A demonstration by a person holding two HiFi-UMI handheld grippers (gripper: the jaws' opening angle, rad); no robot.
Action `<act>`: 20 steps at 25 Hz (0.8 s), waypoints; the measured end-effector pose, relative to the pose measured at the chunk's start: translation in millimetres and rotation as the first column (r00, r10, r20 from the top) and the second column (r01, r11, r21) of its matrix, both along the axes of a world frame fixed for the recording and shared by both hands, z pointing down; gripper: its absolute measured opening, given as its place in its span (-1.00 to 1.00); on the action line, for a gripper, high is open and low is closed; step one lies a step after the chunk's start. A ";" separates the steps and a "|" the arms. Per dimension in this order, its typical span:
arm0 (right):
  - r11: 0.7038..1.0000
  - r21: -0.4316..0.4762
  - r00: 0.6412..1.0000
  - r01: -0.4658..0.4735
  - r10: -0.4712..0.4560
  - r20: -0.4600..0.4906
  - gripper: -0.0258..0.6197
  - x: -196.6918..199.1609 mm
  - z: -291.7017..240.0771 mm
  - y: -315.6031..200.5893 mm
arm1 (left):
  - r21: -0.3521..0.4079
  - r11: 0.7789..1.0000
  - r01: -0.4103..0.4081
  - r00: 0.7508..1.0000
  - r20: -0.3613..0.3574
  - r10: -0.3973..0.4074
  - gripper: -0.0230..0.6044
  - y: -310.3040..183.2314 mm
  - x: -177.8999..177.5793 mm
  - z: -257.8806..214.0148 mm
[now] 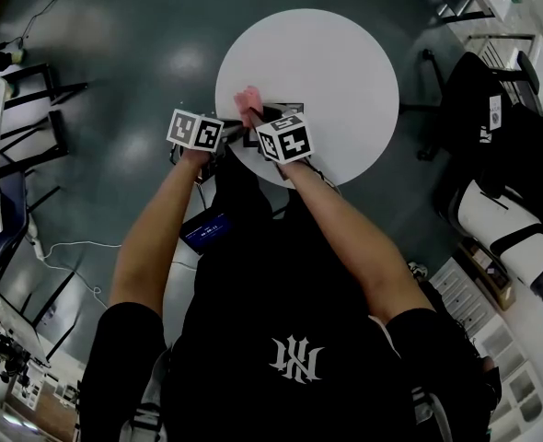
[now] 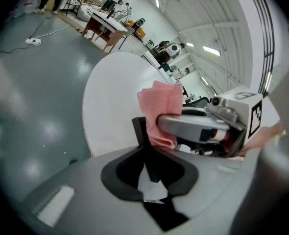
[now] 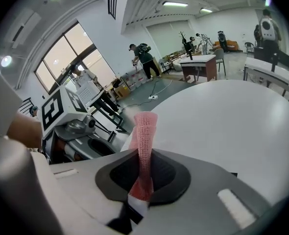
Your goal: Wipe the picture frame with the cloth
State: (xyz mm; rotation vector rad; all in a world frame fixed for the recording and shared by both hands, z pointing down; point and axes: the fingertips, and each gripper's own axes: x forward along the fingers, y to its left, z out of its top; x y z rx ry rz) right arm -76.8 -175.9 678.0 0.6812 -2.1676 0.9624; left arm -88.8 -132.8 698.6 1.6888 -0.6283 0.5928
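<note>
The black picture frame point(image 1: 283, 110) stands at the near left edge of the round white table point(image 1: 345, 53). My left gripper point(image 1: 229, 133) is shut on the frame's edge point(image 2: 138, 129), and dark border and white inner part show between its jaws. My right gripper point(image 1: 259, 120) is shut on the pink cloth point(image 1: 248, 101). The cloth point(image 3: 145, 131) sticks up out of the jaws as a narrow folded strip. In the left gripper view the cloth point(image 2: 160, 106) hangs against the frame's upper part, just over the right gripper's body point(image 2: 198, 126). The two grippers are close together.
Black and white chairs point(image 1: 502, 164) stand right of the table, dark stools point(image 1: 34, 118) on the floor to the left. A blue device point(image 1: 207, 230) is below my arms. A white cable point(image 1: 69, 265) runs over the grey floor. People and desks are far off.
</note>
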 end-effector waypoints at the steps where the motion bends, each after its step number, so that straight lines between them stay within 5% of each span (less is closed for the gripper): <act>1: 1.000 0.005 1.000 0.004 -0.004 -0.016 -0.83 -0.3 2.2 0.4 | -0.004 1.000 0.002 1.000 0.001 -0.002 -0.76 0.2 0.1 0.1; 20: 0.972 0.163 0.977 0.170 -0.145 -0.154 -0.85 -4.0 4.6 -3.1 | -0.013 1.000 0.023 1.000 -0.005 -0.023 -0.72 -0.4 3.2 0.6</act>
